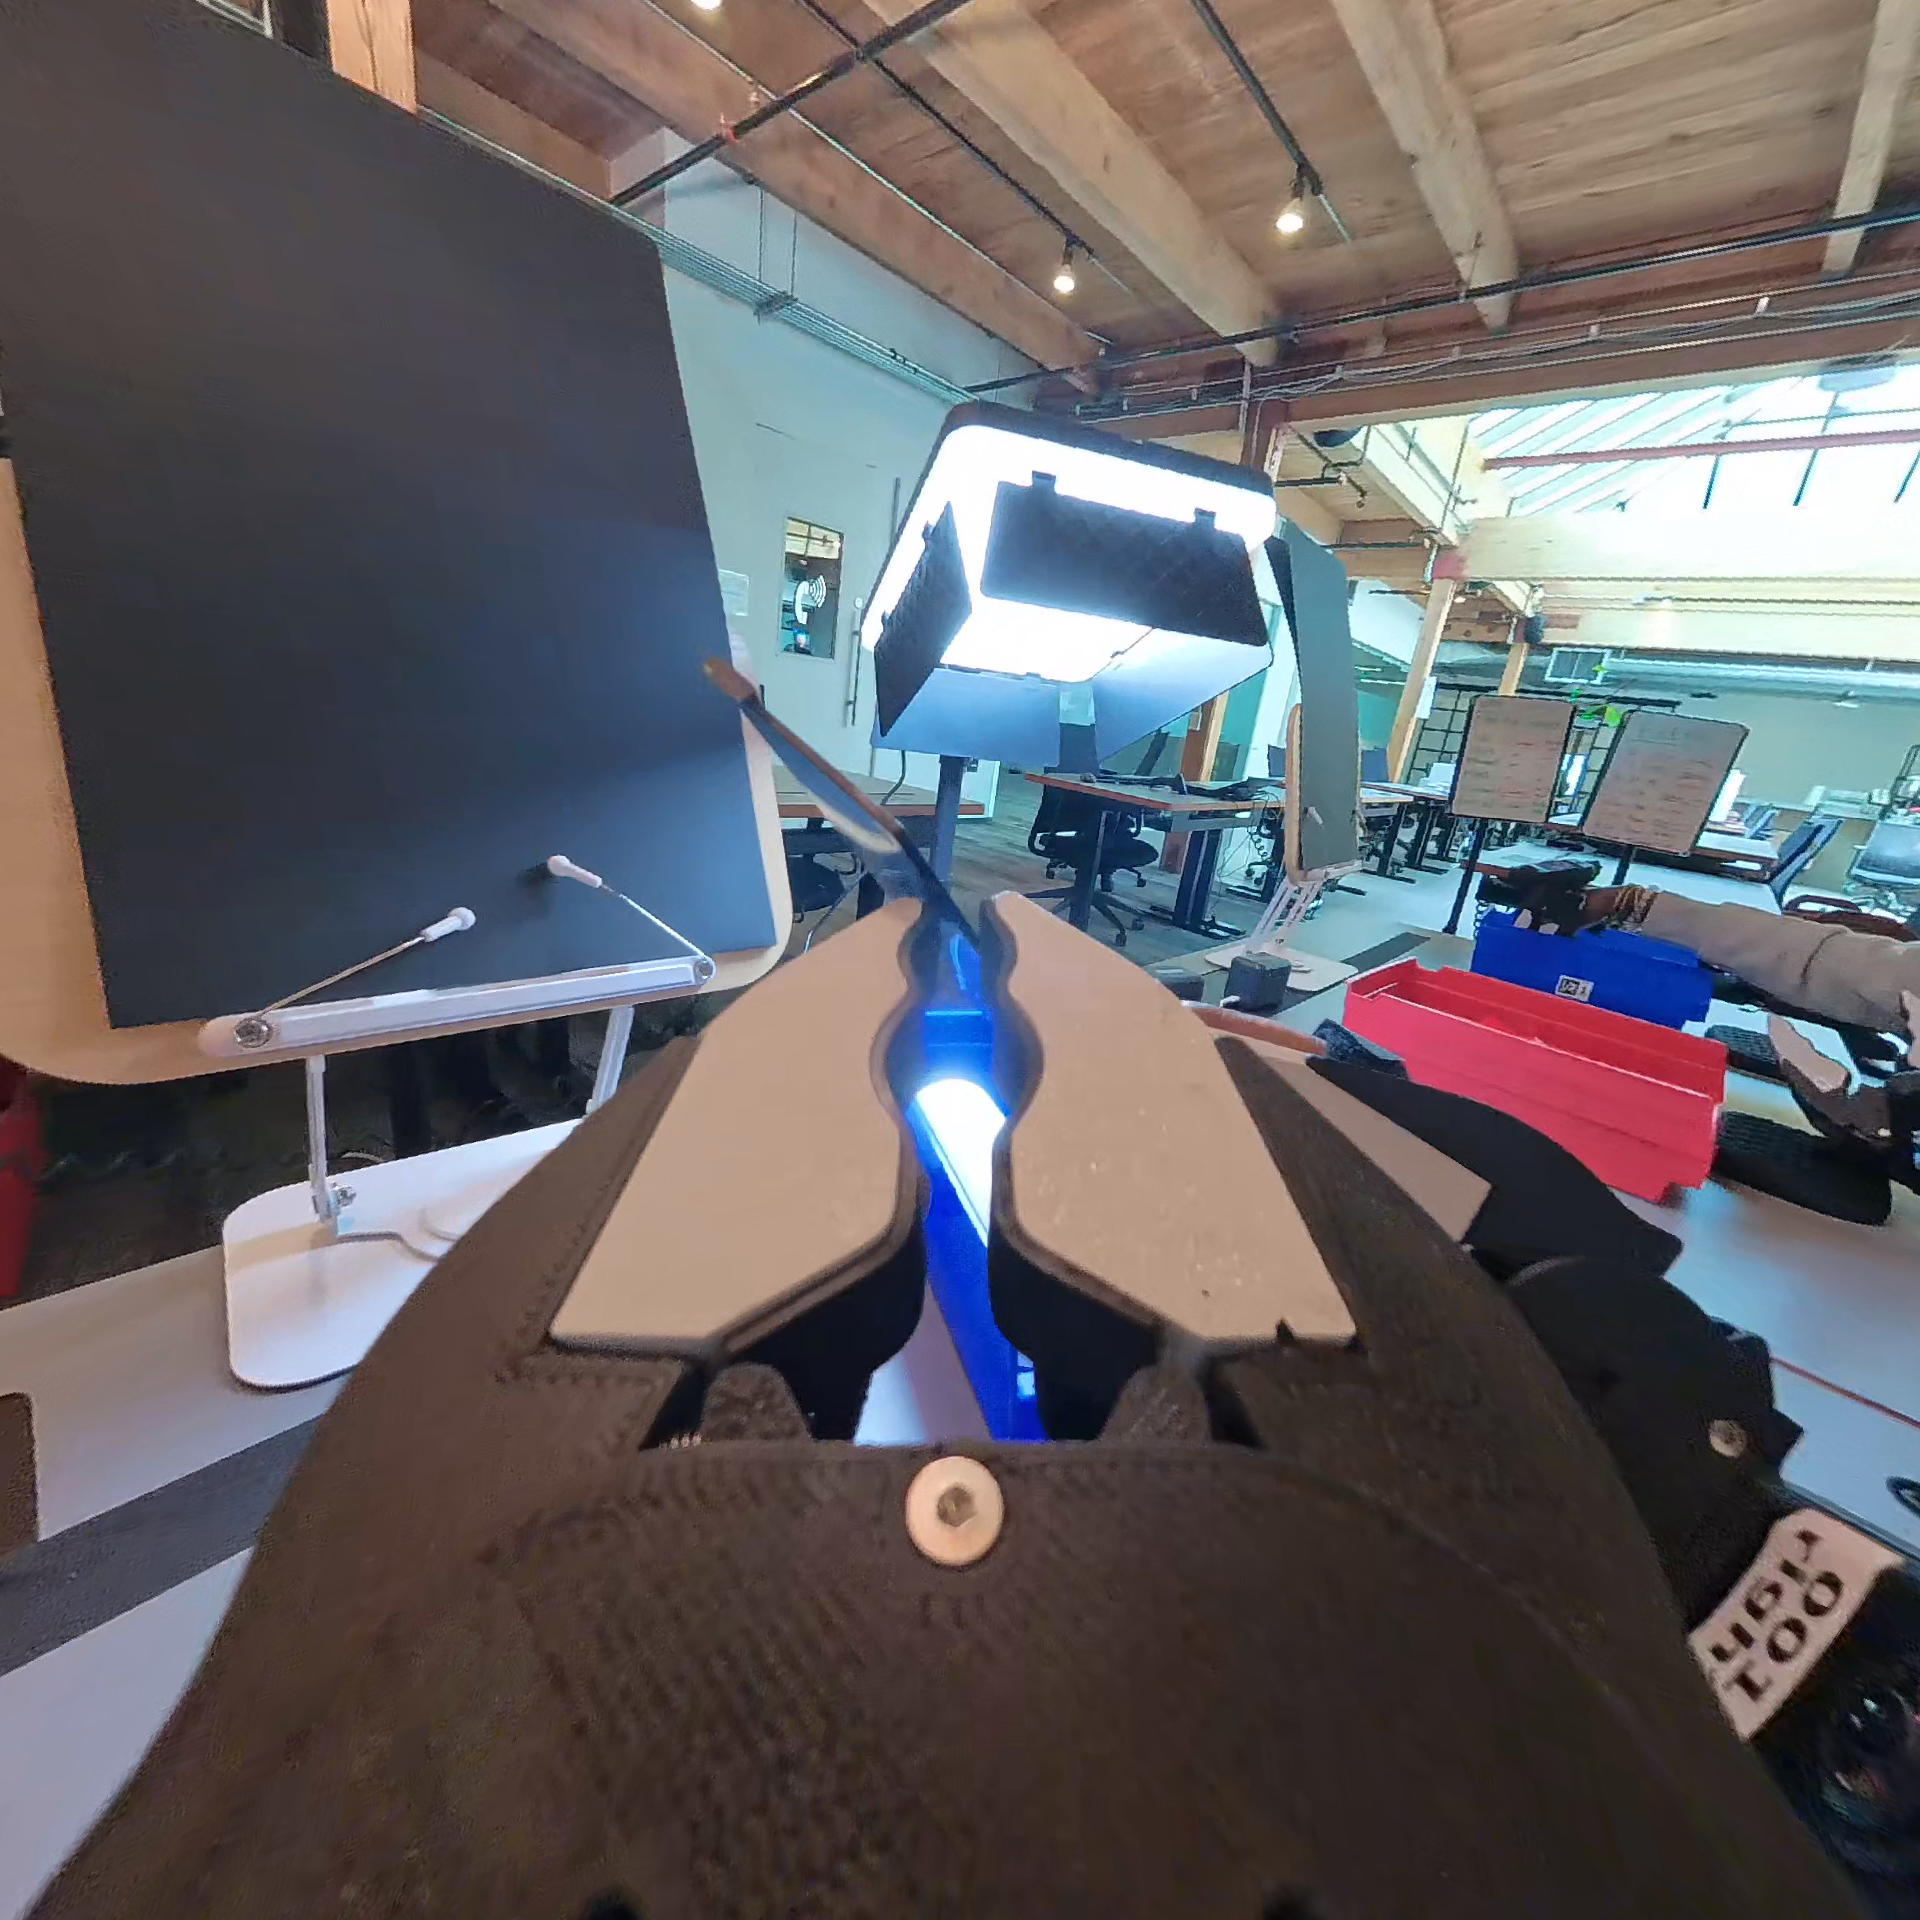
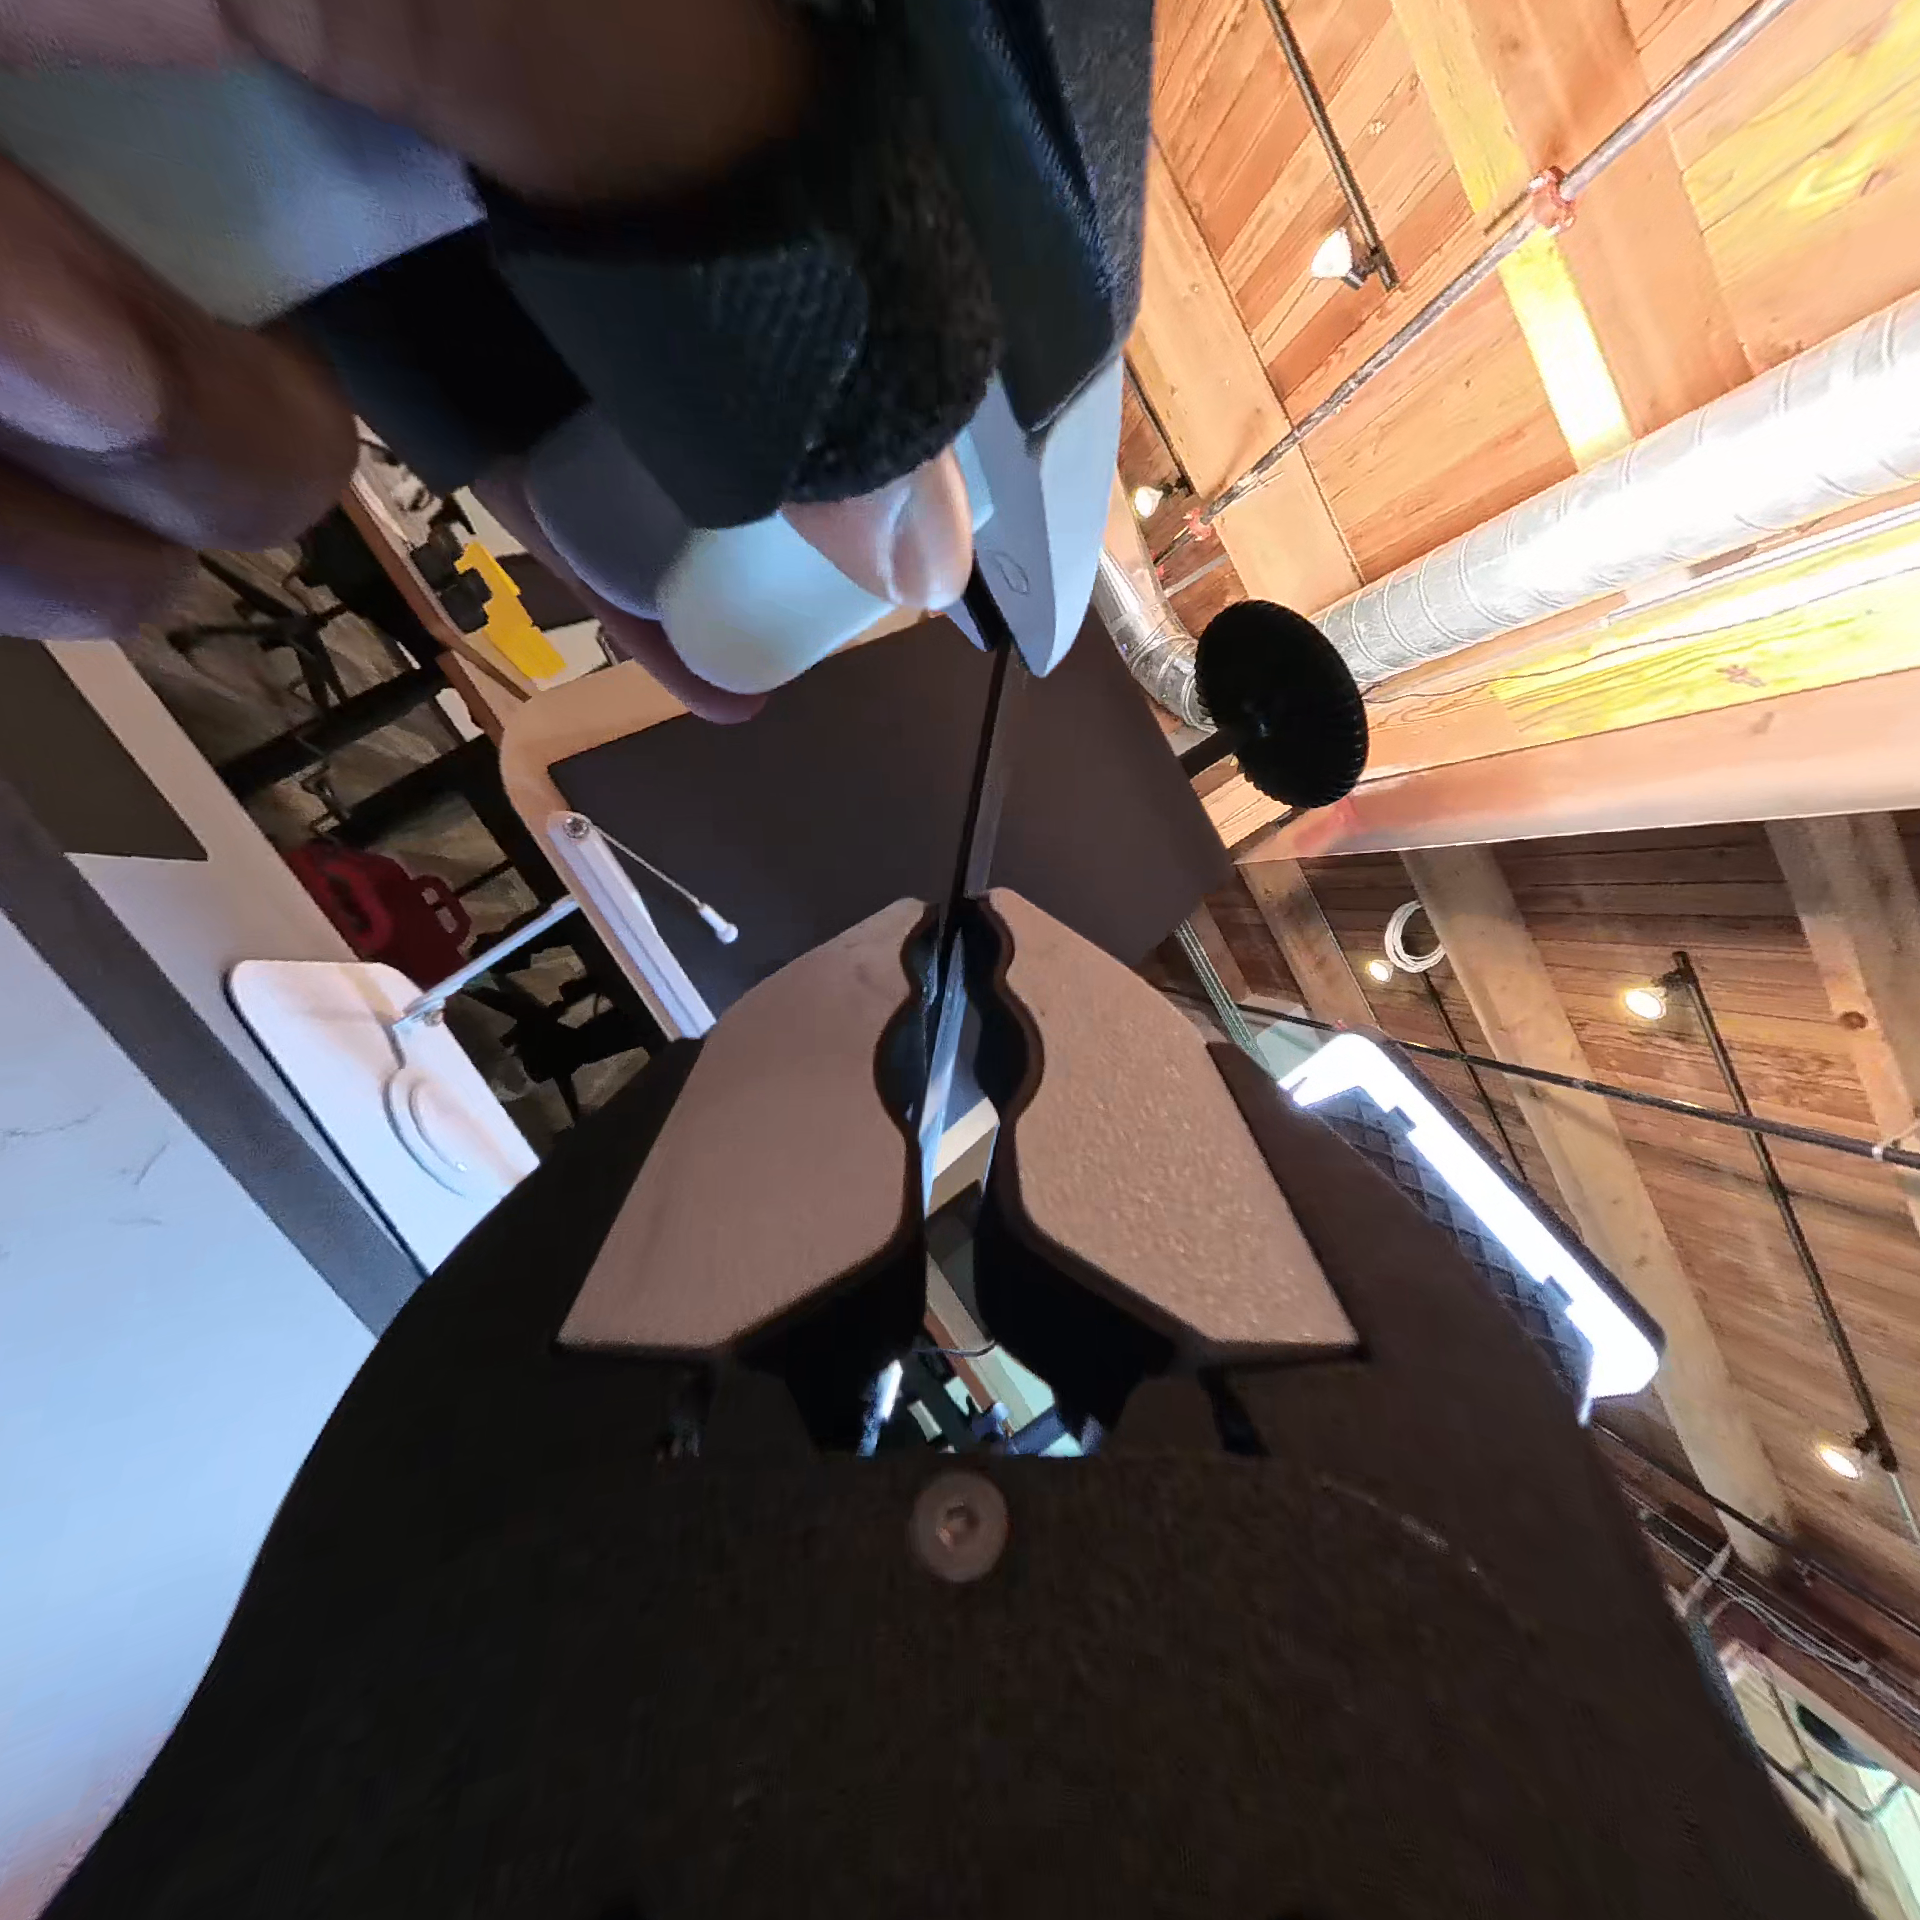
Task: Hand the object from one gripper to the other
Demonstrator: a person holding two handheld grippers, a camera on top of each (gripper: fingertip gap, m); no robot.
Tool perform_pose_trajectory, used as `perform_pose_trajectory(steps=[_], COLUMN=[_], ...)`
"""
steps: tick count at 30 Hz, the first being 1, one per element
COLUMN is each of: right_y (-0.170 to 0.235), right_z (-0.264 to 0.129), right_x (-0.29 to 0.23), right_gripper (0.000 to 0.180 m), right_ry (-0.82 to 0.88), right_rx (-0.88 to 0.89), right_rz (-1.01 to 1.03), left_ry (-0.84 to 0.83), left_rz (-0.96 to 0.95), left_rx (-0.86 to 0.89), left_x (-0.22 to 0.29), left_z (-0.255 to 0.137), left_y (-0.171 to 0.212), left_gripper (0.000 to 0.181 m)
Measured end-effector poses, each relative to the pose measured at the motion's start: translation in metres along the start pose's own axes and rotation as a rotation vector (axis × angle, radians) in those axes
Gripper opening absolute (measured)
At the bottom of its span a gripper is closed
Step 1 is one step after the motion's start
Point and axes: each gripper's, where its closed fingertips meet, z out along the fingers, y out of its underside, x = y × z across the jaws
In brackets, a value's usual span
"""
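A big black board (image 1: 343,582) on a white stand fills the far left, with a lit lamp panel (image 1: 1070,582) to its right and a red tray (image 1: 1538,1049) on the table at right. The left gripper (image 1: 951,920) has its fingers pinched on a thin dark strip (image 1: 821,779) that juts up and left. The right gripper (image 2: 951,909) is likewise closed on the strip (image 2: 982,769), its far end between the other gripper's tips.
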Motion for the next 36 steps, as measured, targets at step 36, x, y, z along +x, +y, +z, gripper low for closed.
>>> perform_pose_trajectory(steps=[36], right_y=[-0.028], right_z=[-0.053], right_x=[0.025], right_gripper=[0.002], right_ry=[-0.878], right_rx=[0.261], right_rz=[0.696], left_ry=[0.534], left_rz=[0.314], left_rx=[-0.334], left_x=[0.039], left_z=[-0.044], left_y=[0.01], left_gripper=[0.015])
